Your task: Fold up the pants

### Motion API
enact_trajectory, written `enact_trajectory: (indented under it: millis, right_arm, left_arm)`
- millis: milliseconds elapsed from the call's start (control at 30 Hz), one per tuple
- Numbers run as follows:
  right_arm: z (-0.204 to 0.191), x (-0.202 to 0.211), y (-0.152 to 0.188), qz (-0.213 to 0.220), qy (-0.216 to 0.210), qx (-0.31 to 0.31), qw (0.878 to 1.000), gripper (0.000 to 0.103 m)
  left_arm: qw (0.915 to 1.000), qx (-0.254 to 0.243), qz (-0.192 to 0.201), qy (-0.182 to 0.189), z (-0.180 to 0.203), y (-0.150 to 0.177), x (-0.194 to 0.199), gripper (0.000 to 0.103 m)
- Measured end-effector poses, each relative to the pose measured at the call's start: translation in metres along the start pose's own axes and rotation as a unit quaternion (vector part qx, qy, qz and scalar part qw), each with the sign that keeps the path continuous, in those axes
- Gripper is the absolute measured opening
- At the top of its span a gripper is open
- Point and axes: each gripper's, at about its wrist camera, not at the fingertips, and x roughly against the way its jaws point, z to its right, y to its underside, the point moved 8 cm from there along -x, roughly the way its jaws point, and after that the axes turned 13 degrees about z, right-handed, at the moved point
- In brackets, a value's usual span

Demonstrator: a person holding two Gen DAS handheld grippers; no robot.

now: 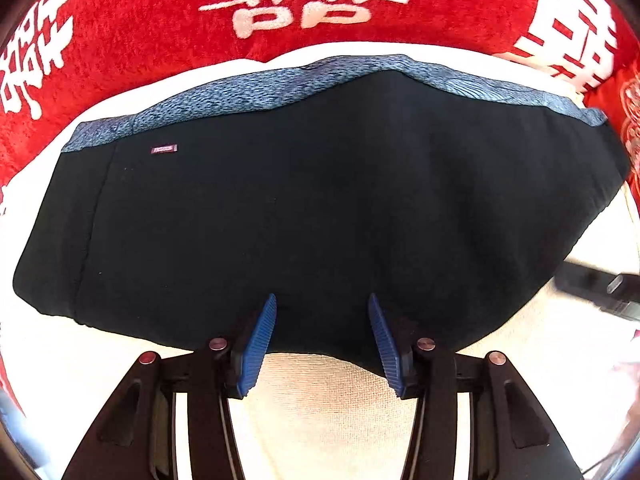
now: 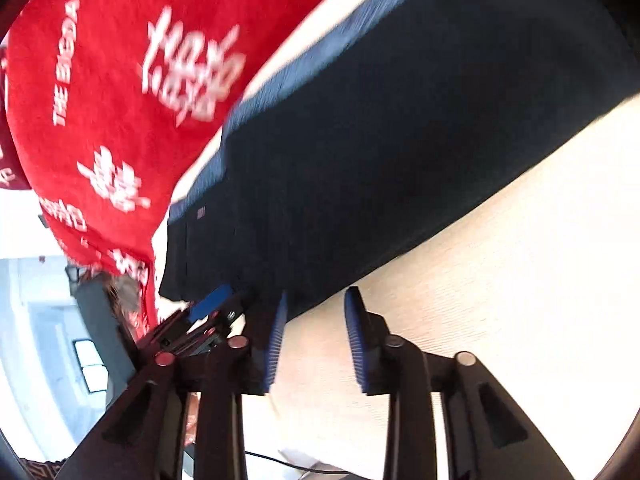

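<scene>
The black pants (image 1: 304, 216) lie folded on a cream-white surface (image 1: 328, 396), with a blue patterned band (image 1: 256, 92) along the far edge and a small red label (image 1: 164, 149). My left gripper (image 1: 322, 300) is open, its blue fingertips over the near edge of the pants, holding nothing. My right gripper (image 2: 316, 296) is open and empty at the near edge of the same pants (image 2: 380, 152), tilted; this view is blurred. The left gripper (image 2: 208, 304) shows at its left. The right gripper (image 1: 600, 284) shows blurred at the right of the left wrist view.
A red cloth with white characters (image 1: 160, 24) lies behind the pants, and it also shows in the right wrist view (image 2: 100, 92). A room with a pale wall and window (image 2: 48, 340) lies beyond the surface's edge. A thin cable (image 2: 296, 466) lies near me.
</scene>
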Motion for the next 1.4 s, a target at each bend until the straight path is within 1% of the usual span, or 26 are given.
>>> enact_trajectory:
  millis: [133,267,367,400,433,467,500,533,567,633,700,767,800,900,967,1000,1033,1067,1100,1167,1200,1233,1267,1300,1367,1400]
  right_arm:
    - [0.052,0.037,-0.05,0.056,0.047,-0.044,0.996,0.037]
    - [0.109,0.068,-0.085,0.112,0.125,-0.109,0.98,0.037]
    - [0.128,0.075,-0.101,0.127,0.135,-0.147,0.972,0.036]
    - [0.133,0.074,-0.105,0.123,0.134,-0.149,0.972,0.019]
    - [0.13,0.072,-0.11,0.12,0.138,-0.141,0.973,0.016]
    - [0.124,0.075,-0.116,0.125,0.144,-0.114,0.975,0.01]
    - [0.117,0.078,-0.124,0.129,0.153,-0.071,0.977,0.009]
    - [0.112,0.08,-0.129,0.13,0.16,-0.032,0.978,0.009]
    - [0.113,0.081,-0.133,0.124,0.163,-0.01,0.979,0.01]
    - [0.126,0.086,-0.137,0.109,0.163,-0.02,0.98,0.013]
    - [0.139,0.106,-0.145,0.128,0.18,-0.027,0.975,0.034]
    - [0.157,0.131,-0.162,0.159,0.21,-0.035,0.964,0.047]
    - [0.167,0.14,-0.171,0.166,0.222,-0.044,0.96,0.05]
    - [0.206,0.159,-0.21,0.186,0.256,-0.069,0.946,0.05]
    - [0.224,0.157,-0.227,0.186,0.268,-0.094,0.941,0.05]
    - [0.235,0.153,-0.232,0.181,0.264,-0.118,0.94,0.049]
    - [0.244,0.149,-0.235,0.175,0.258,-0.138,0.94,0.046]
    - [0.248,0.149,-0.237,0.173,0.259,-0.146,0.939,0.027]
    - [0.247,0.15,-0.239,0.172,0.26,-0.139,0.94,0.025]
    - [0.237,0.154,-0.245,0.173,0.28,-0.08,0.941,0.02]
    - [0.236,0.157,-0.247,0.175,0.299,-0.045,0.937,0.019]
    - [0.238,0.157,-0.248,0.17,0.313,-0.019,0.934,0.019]
    - [0.244,0.154,-0.248,0.16,0.319,-0.013,0.934,0.019]
    - [0.248,0.152,-0.248,0.157,0.323,-0.012,0.933,0.024]
    - [0.247,0.159,-0.251,0.163,0.356,0.013,0.92,0.04]
    - [0.243,0.162,-0.251,0.163,0.365,0.02,0.917,0.042]
  left_arm:
    - [0.9998,0.014,0.012,-0.01,-0.002,-0.016,0.007,0.05]
    - [0.9991,0.012,0.036,-0.021,0.004,-0.043,0.001,0.05]
    - [0.9988,0.026,0.036,-0.024,0.012,-0.057,-0.012,0.05]
    - [0.9986,0.024,0.035,-0.031,0.015,-0.057,-0.018,0.05]
    - [0.9985,0.018,0.034,-0.038,0.018,-0.055,-0.023,0.05]
    - [0.9983,0.014,0.033,-0.047,0.02,-0.052,-0.028,0.051]
    - [0.9978,0.016,0.038,-0.052,0.02,-0.05,-0.029,0.054]
    - [0.9968,0.018,0.047,-0.061,0.018,-0.049,-0.028,0.064]
    - [0.996,0.02,0.049,-0.072,0.015,-0.049,-0.029,0.072]
    - [0.9966,0.035,0.033,-0.067,0.01,-0.051,-0.03,0.072]
    - [0.9961,0.042,0.018,-0.076,0.007,-0.058,-0.028,0.072]
    - [0.9959,0.034,0.034,-0.076,0.01,-0.074,-0.024,0.072]
    - [0.9959,0.03,0.041,-0.074,0.014,-0.083,-0.024,0.072]
    - [0.9953,0.015,0.055,-0.079,0.027,-0.109,-0.032,0.072]
    - [0.9942,0.011,0.057,-0.091,0.033,-0.123,-0.044,0.072]
    - [0.9936,0.013,0.057,-0.097,0.033,-0.126,-0.048,0.072]
    - [0.9932,0.019,0.05,-0.103,0.032,-0.127,-0.053,0.072]
    - [0.9932,0.028,0.043,-0.104,0.032,-0.127,-0.055,0.072]
    - [0.9931,0.036,0.042,-0.103,0.032,-0.127,-0.055,0.072]
    - [0.9921,0.035,0.05,-0.11,0.031,-0.129,-0.051,0.072]
    - [0.9915,0.03,0.053,-0.115,0.03,-0.129,-0.05,0.072]
    - [0.9907,0.025,0.055,-0.122,0.029,-0.129,-0.049,0.072]
    - [0.9899,0.023,0.051,-0.13,0.025,-0.128,-0.051,0.072]
    - [0.9889,0.023,0.043,-0.14,0.024,-0.127,-0.055,0.072]
    - [0.9895,0.032,0.031,-0.137,0.016,-0.123,-0.068,0.072]
    - [0.9894,0.039,0.035,-0.135,0.014,-0.122,-0.072,0.074]
